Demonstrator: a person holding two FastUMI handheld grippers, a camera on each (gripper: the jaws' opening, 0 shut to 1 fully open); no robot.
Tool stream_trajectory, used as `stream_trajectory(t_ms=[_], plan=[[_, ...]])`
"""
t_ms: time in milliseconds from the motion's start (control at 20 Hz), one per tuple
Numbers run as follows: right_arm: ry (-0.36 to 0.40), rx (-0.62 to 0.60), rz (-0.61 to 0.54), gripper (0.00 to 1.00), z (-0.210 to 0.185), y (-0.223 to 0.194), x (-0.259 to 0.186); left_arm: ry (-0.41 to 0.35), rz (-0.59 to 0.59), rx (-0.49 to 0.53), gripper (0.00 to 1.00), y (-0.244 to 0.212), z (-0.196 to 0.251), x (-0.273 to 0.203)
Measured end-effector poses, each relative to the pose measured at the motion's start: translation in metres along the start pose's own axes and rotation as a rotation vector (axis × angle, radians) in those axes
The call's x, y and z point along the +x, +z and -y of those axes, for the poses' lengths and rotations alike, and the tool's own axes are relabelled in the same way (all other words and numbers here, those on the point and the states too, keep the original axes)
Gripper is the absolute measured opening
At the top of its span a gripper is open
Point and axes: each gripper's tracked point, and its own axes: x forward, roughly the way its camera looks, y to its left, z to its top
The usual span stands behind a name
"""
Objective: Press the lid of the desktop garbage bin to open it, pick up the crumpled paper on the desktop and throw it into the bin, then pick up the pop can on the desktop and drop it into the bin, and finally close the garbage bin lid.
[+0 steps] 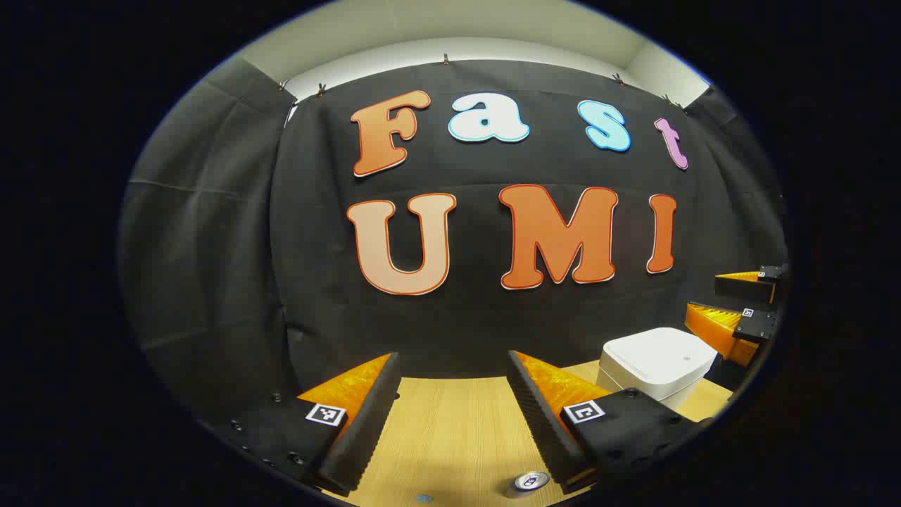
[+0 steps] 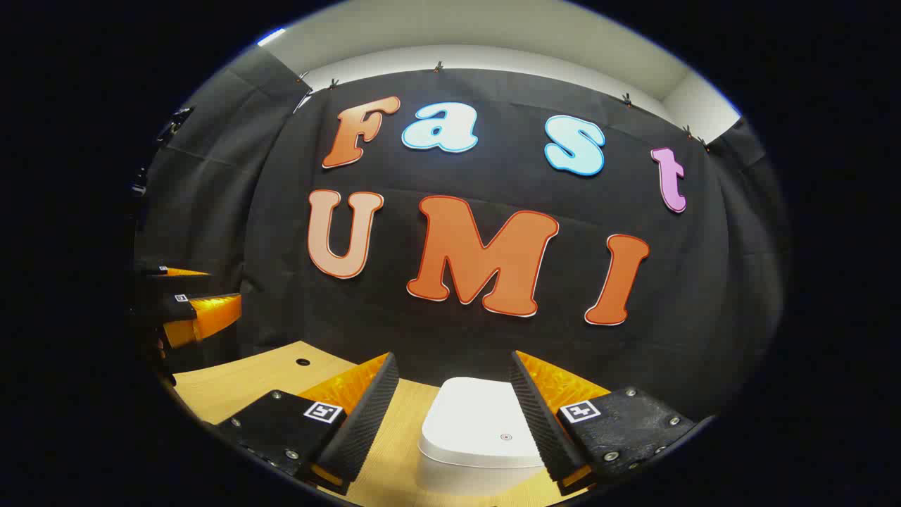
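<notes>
A black cloth wall [image 1: 211,232] hung behind the pale wood-grain counter [image 1: 450,429], creased and clipped along its top edge below a white ceiling strip. In the right gripper view a small dark round hole [image 2: 303,362] sat in the counter [image 2: 239,384] at the far left. The bin [image 2: 479,436] was a squat white box with rounded corners and a smooth, slightly domed lid, which lay closed with a tiny dot near its front edge; it stood on the counter directly ahead of the right tongs [image 2: 450,380], seen between the two ribbed fingers, nothing blocking it. Those tongs stood wide apart and held nothing. In the left gripper view the same bin [image 1: 658,362] sat at the right on the counter, partly hidden by that view's right finger, with the right tongs [image 1: 732,303] just beyond it at the edge. The left tongs [image 1: 454,373] were likewise spread wide and empty. The can [image 1: 528,483] stood upright near the bottom, its silver top showing, just beside the right finger's base. The left tongs [image 2: 204,296] also showed at the far left of the right gripper view.
</notes>
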Motion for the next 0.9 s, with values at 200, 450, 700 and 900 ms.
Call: stream_trajectory(t_ms=[200, 450, 700, 900], plan=[[-0.004, -0.003, -0.007, 0.96, 0.007, 0.001, -0.003, 0.000, -0.008, -0.006, 0.96, -0.001, 0.004, -0.002], [-0.015, -0.004, -0.007, 0.96, 0.015, 0.005, -0.006, 0.002, 0.002, 0.005, 0.93, 0.003, 0.006, -0.005], [-0.042, -0.018, -0.009, 0.96, 0.029, 0.005, -0.014, -0.011, 0.004, 0.007, 0.96, 0.004, 0.013, -0.008], [-0.058, -0.015, -0.020, 0.96, 0.037, 0.001, -0.019, -0.006, 0.002, 0.003, 0.96, 0.002, 0.016, -0.011]])
